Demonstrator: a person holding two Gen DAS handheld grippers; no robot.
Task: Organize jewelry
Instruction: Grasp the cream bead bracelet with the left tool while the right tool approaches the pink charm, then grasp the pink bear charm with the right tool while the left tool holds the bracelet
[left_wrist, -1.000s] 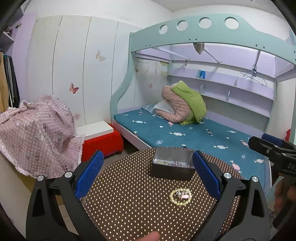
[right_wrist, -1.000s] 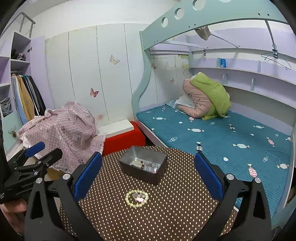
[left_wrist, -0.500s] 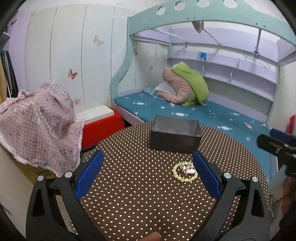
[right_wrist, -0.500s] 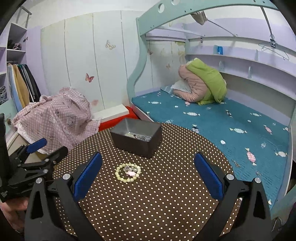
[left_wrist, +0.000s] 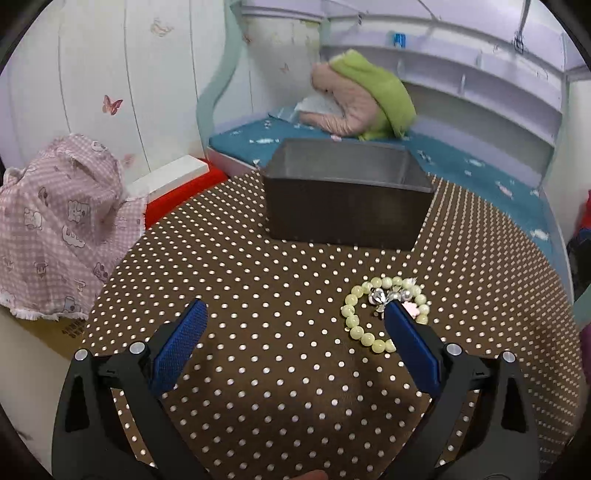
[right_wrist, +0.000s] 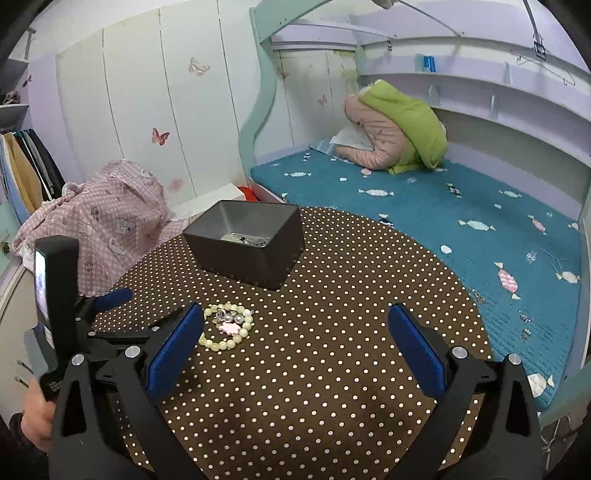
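Note:
A pale green bead bracelet (left_wrist: 364, 317) with silver and pink charms lies on the round brown polka-dot table (left_wrist: 258, 295). My left gripper (left_wrist: 293, 325) is open low over the table, its right fingertip just in front of the bracelet. Behind stands a dark grey box (left_wrist: 347, 206); the right wrist view shows several silver pieces inside the box (right_wrist: 245, 236). My right gripper (right_wrist: 295, 325) is open and empty, with the bracelet (right_wrist: 227, 326) just beyond its left fingertip. The left gripper's body (right_wrist: 85, 317) shows at the left edge of the right wrist view.
A pink checked cloth (left_wrist: 55, 225) covers something left of the table. A red and white stool (left_wrist: 173, 184) sits behind it. A bed with a teal mattress (right_wrist: 443, 206) and a pink and green bundle (right_wrist: 395, 136) lies beyond the table.
Both grippers have come down and forward toward the table. The bracelet and box now look much closer, and the left gripper's right finger has reached the bracelet's edge.

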